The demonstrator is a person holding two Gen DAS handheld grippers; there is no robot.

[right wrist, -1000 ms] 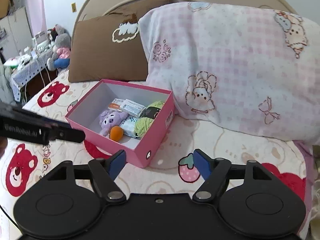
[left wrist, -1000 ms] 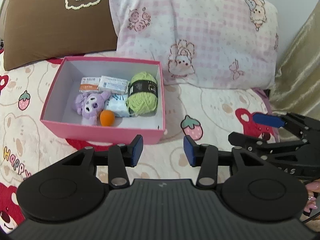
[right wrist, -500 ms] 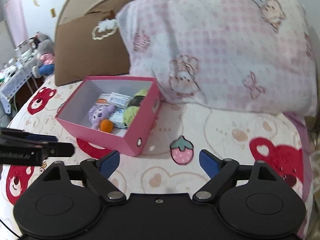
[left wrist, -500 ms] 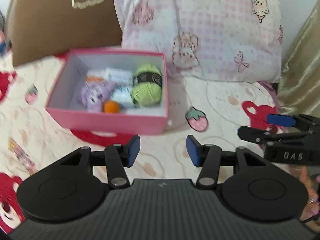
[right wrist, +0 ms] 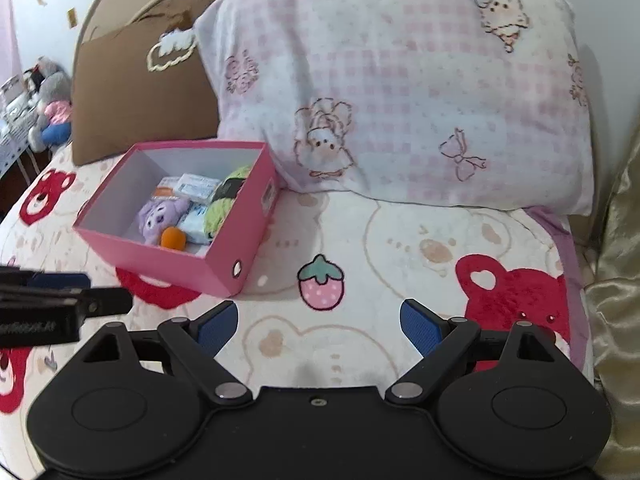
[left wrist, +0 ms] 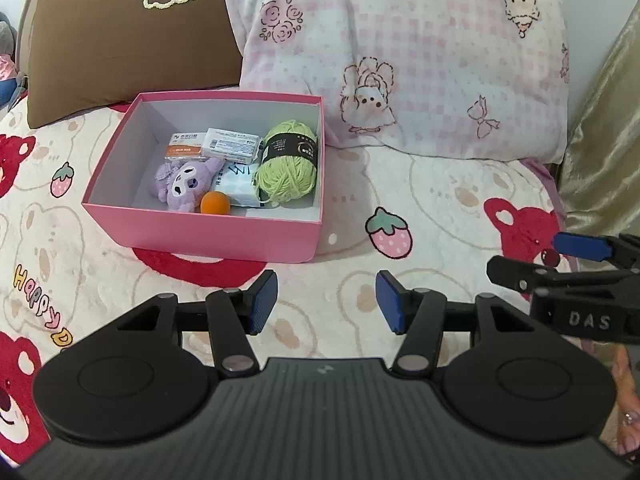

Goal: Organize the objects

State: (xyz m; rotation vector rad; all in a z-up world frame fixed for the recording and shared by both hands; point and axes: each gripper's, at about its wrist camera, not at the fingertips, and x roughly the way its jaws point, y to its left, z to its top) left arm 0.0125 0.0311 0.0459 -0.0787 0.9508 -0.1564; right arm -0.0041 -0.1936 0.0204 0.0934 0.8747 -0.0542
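While my left gripper [left wrist: 326, 300] is opening with nothing between its jaws and my right gripper [right wrist: 318, 322] is hanging wide and empty, I am judging it best to approach the pink box [left wrist: 208, 232] on the bed squarely from above.

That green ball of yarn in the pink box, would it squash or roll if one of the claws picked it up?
The ball of yarn looks soft and loosely wound, so it would probably squash a little and feel light. Its paper band might slip if pinched there. It sits wedged against the pink box wall and a packet, so it likely won't roll until lifted.
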